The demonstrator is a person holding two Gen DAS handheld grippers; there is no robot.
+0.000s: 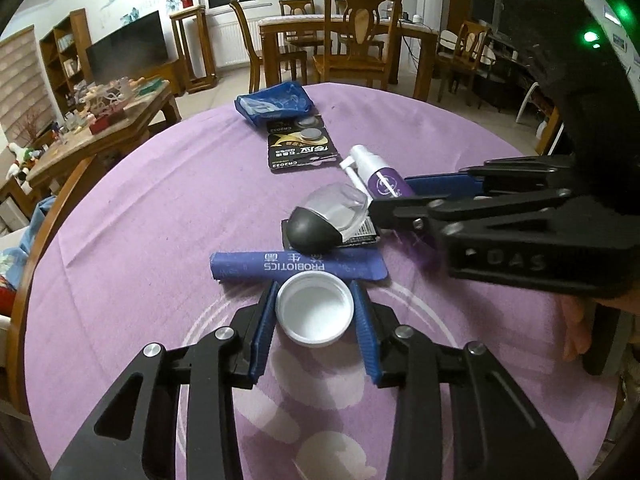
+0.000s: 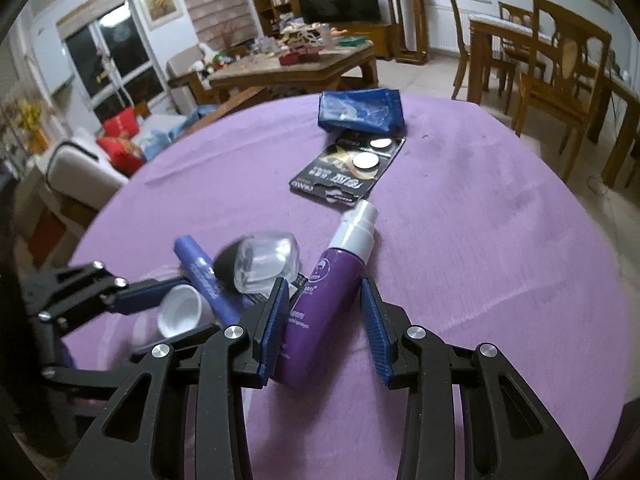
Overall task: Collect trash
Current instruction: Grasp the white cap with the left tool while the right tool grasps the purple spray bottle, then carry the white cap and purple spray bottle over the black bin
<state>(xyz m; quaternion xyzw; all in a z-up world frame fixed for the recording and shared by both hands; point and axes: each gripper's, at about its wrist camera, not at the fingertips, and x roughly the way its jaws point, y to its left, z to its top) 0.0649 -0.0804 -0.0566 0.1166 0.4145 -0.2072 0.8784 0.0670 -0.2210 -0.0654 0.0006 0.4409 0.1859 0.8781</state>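
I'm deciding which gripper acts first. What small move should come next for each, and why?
Probably close the left gripper on the white cap: its blue pads flank the cap on both sides, almost touching. The right gripper likely closes next on the purple spray bottle; the bottle lies between its open fingers, near the left pad, with a gap at the other.

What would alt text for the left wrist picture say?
The left tongs straddle an upturned white cap on a purple tablecloth, jaws open around it. Beyond lie a blue probiotics sachet, a purple spray bottle and a coin battery pack; the right tongs reach in from the right.
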